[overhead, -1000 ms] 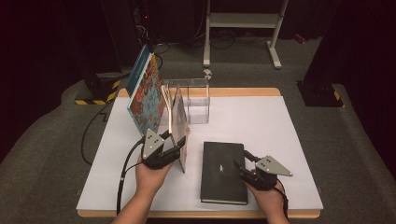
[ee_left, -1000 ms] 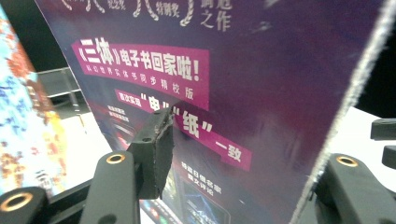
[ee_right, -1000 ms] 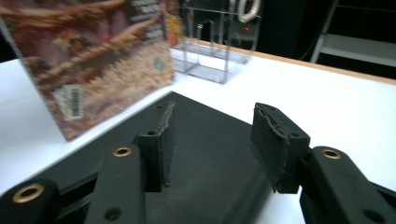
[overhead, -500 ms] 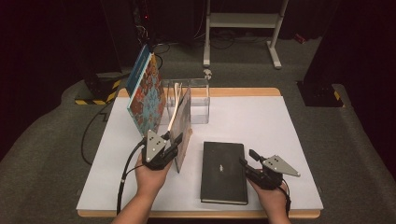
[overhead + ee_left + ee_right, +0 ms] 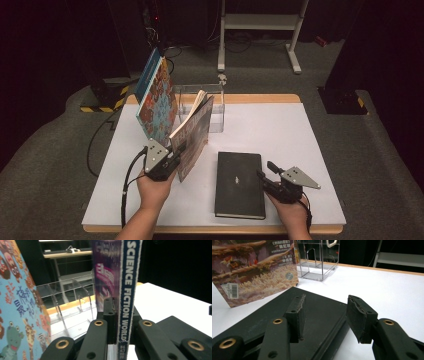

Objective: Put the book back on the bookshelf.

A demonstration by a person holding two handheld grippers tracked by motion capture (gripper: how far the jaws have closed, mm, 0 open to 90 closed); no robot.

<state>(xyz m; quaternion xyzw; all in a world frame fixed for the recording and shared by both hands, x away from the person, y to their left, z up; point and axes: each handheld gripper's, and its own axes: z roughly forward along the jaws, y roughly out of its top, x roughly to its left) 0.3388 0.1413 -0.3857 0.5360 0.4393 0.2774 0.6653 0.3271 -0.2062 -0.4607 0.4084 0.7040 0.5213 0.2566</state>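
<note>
A magazine point(image 5: 192, 132) with "SCIENCE FICTION WORLD" on its spine point(image 5: 128, 290) stands on edge on the white table point(image 5: 280, 130), its top leaning towards the rack. My left gripper point(image 5: 177, 152) is shut on the lower spine; its jaws point(image 5: 122, 315) have just been closing with the spine between them. A black hardcover book point(image 5: 239, 182) lies flat at the front right. My right gripper point(image 5: 264, 172) is open at that book's right edge. One pad sits over the cover point(image 5: 287, 315) and the other past the edge, neither pressing.
A colourful children's book point(image 5: 156, 102) stands tilted just left of the magazine, close to my left gripper point(image 5: 17, 305). A clear acrylic rack point(image 5: 215, 107) with dividers point(image 5: 317, 260) stands behind them. Dark floor, cables and a shelf frame lie beyond the table.
The left jaws have closed onto the magazine's spine, and the magazine's top now leans further towards the rack. The right hand has barely shifted beside the black book.
</note>
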